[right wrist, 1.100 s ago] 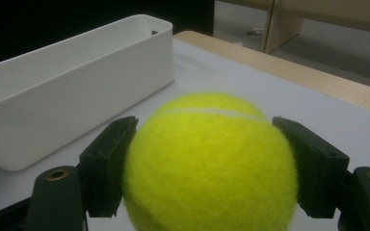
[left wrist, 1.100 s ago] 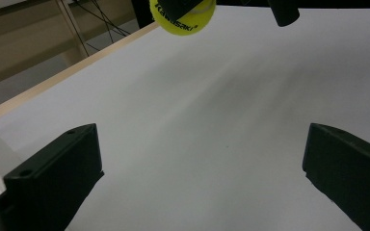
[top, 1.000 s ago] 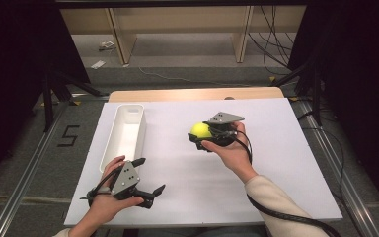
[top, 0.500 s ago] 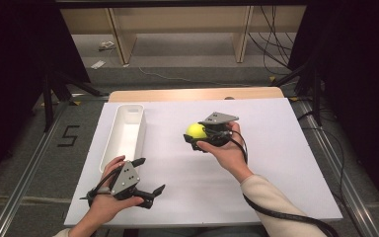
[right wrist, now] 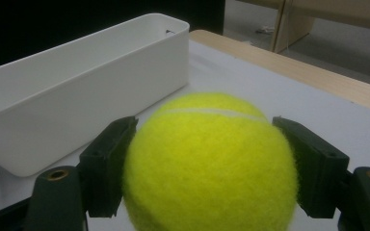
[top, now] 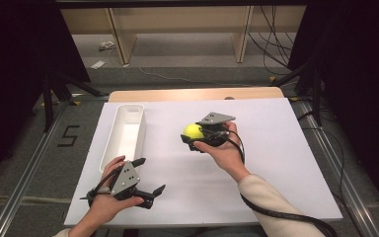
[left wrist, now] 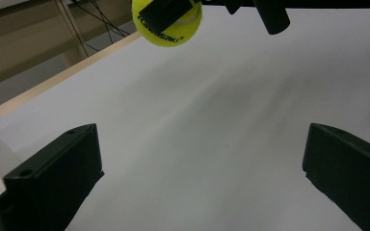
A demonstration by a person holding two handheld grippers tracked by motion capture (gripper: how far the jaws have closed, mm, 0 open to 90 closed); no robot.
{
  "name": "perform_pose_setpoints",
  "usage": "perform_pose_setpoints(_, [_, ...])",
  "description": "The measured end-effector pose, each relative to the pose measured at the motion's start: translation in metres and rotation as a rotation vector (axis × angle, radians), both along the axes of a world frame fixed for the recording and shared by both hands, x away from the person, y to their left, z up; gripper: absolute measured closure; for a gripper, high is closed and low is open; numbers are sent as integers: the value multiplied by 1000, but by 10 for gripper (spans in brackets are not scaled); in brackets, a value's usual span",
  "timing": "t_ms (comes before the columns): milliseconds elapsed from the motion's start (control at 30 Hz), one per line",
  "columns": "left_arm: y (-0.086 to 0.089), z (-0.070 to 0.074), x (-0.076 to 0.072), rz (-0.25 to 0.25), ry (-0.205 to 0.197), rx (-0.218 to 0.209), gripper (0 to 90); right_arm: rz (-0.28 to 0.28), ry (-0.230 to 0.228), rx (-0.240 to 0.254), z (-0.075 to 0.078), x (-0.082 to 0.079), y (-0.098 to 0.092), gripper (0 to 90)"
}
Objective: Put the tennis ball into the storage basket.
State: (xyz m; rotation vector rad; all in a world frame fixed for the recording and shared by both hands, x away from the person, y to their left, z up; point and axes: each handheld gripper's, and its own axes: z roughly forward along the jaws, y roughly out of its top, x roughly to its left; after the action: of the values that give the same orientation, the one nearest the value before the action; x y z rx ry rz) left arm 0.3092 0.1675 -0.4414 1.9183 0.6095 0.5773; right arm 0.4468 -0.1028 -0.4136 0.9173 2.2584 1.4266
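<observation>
**Tennis ball is up and heading for the bin**

So the right gripper (top: 193, 139) is sitting mid-frame in the high view, and its fingers (right wrist: 108, 166) are clamping the fuzzy yellow-green tennis ball (top: 193, 131) from both sides. In the right gripper view the ball (right wrist: 211, 166) is wedged snug between the two black pads, and in the left gripper view it's looking lifted clear of the white counter (top: 276, 148).

The left gripper (top: 150, 177) is resting low at the bottom left of the high view, fingers (left wrist: 53, 180) spread wide with nothing between them, just bare counter.

The long white plastic bin (top: 123, 136) is lying left of the ball, a bit apart from it, and looking empty from above.

My read: the pick is done and the carry is the step in hand. Next move probably calls for swinging the ball leftward until it's hanging over the bin's opening, clearing the near wall, then opening the fingers. It's round, so dropping it low should keep it from bouncing out.
</observation>
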Motion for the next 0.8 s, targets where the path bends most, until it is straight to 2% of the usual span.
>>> perform_pose_setpoints(800, [0, 0, 0, -1, 0, -1, 0, 21, 0, -21, -3, -1, 15, 271])
